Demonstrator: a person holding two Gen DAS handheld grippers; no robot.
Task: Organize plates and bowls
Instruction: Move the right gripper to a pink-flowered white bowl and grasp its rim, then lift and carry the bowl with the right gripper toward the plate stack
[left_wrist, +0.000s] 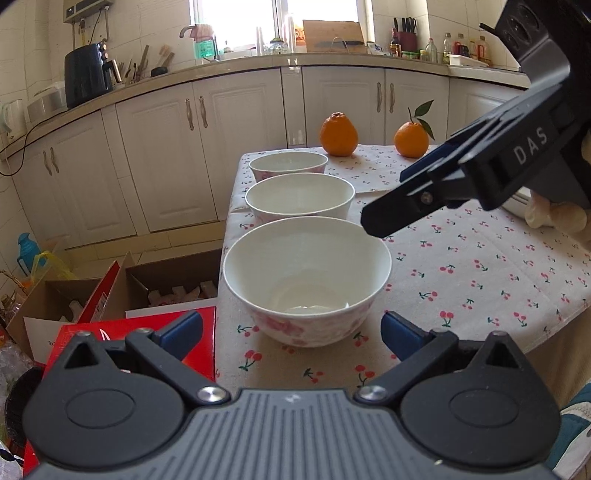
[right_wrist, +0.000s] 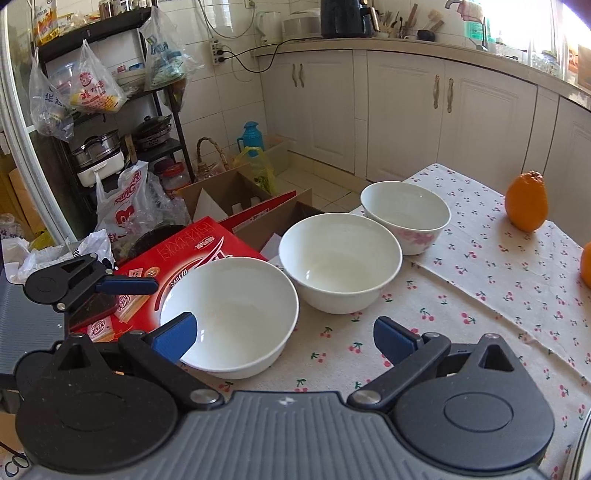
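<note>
Bowls, three, white, in one row along the left edge of the cherry-print tablecloth (right_wrist: 480, 288): near bowl (right_wrist: 229, 317), middle bowl (right_wrist: 340, 267), far bowl (right_wrist: 406, 218). My left gripper (left_wrist: 290, 334) spread wide, straddling the near bowl, untouching. My right gripper (right_wrist: 282, 338) likewise agape, empty. Two oranges (left_wrist: 339, 134) far right.

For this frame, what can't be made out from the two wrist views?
- Any plates: none clearly shows; a pale rim at the right edge of the left wrist view sits behind the right gripper.
- Near bowl: its near-left rim is covered by the right gripper's blue finger in the right wrist view.
- Second orange: cut off by the right edge there.
- Left gripper: only one finger shows in the right wrist view.
</note>
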